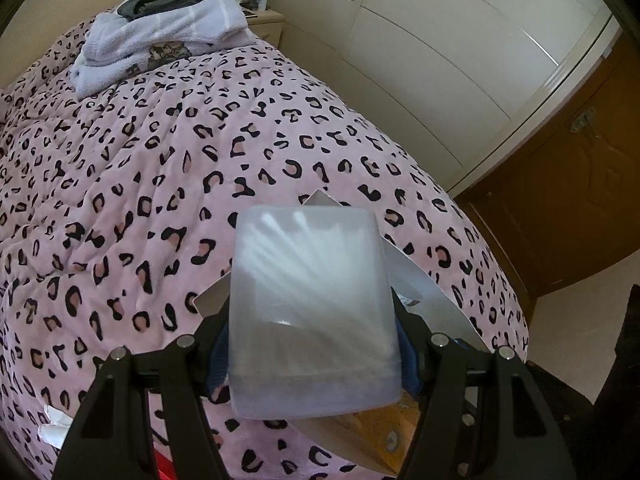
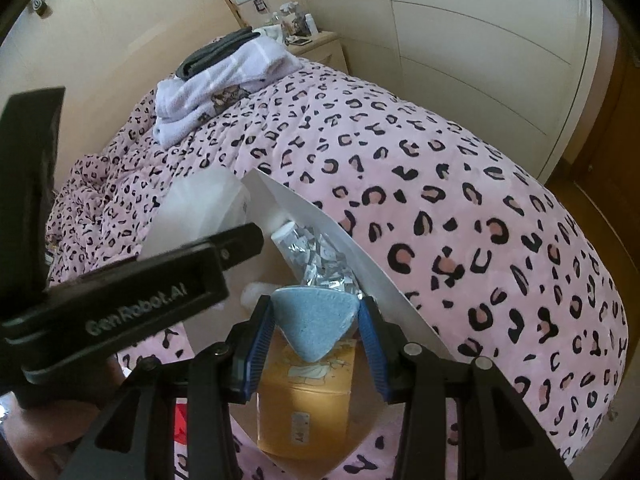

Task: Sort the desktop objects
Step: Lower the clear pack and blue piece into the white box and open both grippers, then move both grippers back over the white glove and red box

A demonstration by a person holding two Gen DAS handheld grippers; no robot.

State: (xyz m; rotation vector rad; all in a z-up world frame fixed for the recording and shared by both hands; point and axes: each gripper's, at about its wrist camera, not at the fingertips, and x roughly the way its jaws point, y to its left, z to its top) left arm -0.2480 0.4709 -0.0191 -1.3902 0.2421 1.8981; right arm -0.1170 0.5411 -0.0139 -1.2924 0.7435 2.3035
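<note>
While the left gripper clamps a translucent box of cotton swabs, the box's long axis runs forward along the fingers above the pink leopard-print bedspread. Angled down over a yellow box, the right gripper pinches a blue wedge sponge, tip pointing back toward the camera

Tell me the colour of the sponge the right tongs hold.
Light blue sponge, clearest in the right wrist view.

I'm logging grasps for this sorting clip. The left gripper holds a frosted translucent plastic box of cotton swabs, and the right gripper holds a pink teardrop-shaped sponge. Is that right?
Not quite: the teardrop-shaped sponge clamped in the right gripper is light blue, not pink, as the right wrist view shows. The rest stands: the left gripper holds the frosted translucent plastic box of cotton swabs.
</note>
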